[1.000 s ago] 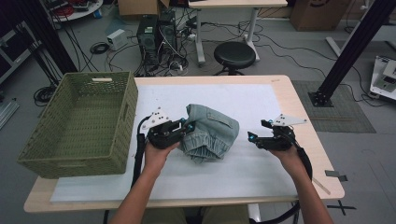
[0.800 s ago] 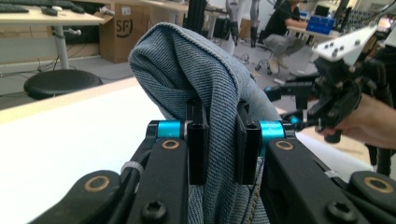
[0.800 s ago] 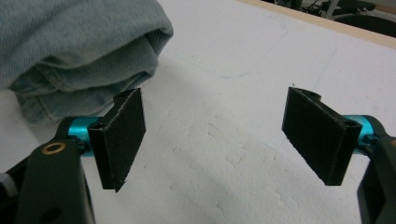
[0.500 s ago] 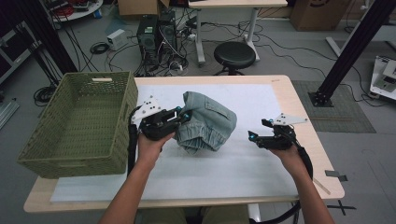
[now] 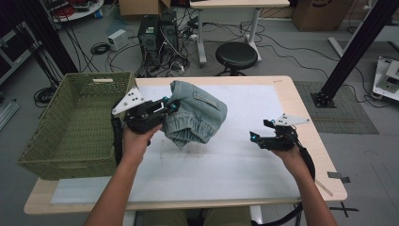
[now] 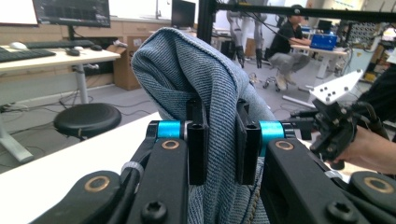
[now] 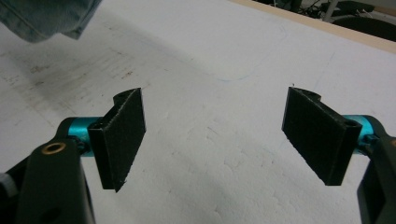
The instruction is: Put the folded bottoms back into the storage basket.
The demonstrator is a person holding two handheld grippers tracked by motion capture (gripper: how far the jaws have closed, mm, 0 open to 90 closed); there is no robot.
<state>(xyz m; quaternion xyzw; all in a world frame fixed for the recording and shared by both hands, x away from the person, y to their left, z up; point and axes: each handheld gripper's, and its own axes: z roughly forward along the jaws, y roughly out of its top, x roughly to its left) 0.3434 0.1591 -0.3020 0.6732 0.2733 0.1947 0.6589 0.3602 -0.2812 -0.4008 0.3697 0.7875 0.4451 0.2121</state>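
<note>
The left gripper [image 5: 167,107] holds folded jeans [image 5: 195,117] aloft just beside the green basket [image 5: 70,132].

floor: grey, cables at 11 o'clock | stool [image 5: 236,55] at 12 | desk [image 5: 235,5] behind it | pc towers [image 5: 159,33] at 11 | black post [image 5: 354,47] at 2

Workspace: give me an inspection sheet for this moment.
Surface: table with a white mat, bare by the right claw.
Job's things: folded denim garment lifted off the mat; green basket at the table's left edge.
Clutter: nothing seen.
Grippers: left claw pinches the denim; right claw open, holding nothing.
Cables: black cable trails along the left forearm.
Surroundings: stool, computer towers, floor wiring.
</note>
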